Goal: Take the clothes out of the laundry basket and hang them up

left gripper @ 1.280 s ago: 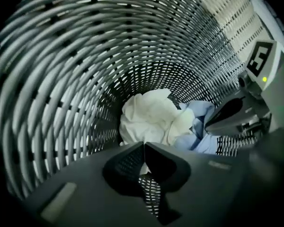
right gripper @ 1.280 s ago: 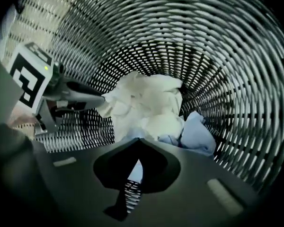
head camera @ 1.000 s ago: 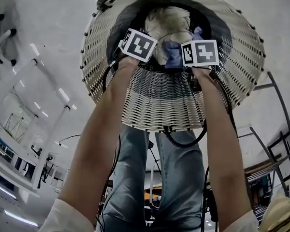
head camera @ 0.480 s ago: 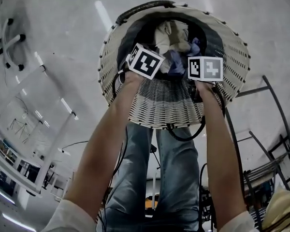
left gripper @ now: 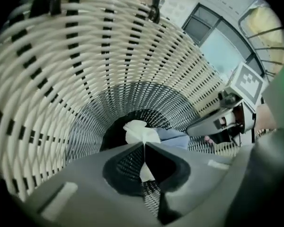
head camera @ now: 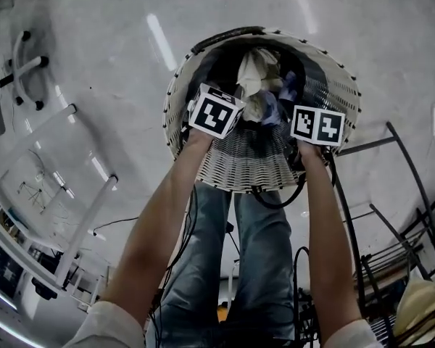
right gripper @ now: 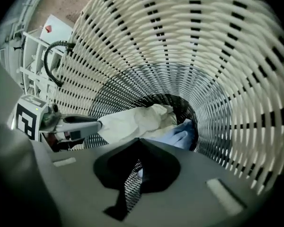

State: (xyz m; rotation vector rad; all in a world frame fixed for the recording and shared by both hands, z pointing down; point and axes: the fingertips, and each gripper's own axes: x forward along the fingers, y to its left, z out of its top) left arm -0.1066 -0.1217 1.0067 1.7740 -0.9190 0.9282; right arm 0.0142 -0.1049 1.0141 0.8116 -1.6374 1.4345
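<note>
Both my jaws are inside the basket (head camera: 254,162), which stands on the floor (head camera: 94,64) right in front of my legs. Its mouth faces up at me, so I reach straight down into it.

Left gripper (left gripper: 143,145): jaws closed on the white garment (left gripper: 139,132). A pinch of cloth shows in the slit and the rest trails back to the pile at the bottom. I've got it by an edge, not the bulk, so it should peel off the pile rather than drag everything with it.

Right gripper (right gripper: 141,142): jaws closed too, with a pale sliver of cloth between them. My read is that it's a fold of the blue garment (right gripper: 180,136), which lies just past the tips. I can't rule out the white one.

The two grippers sit side by side above the basket's near wall, a little apart. That gives two grip points, so the cloth comes out spread rather than bunched.

Most of the clothes are still at the bottom of the basket and nothing is hung yet. A dark metal frame (head camera: 409,165) stands to the right of the basket, probably the rack.

Risk: the white and blue pieces look tangled and may come up together.
</note>
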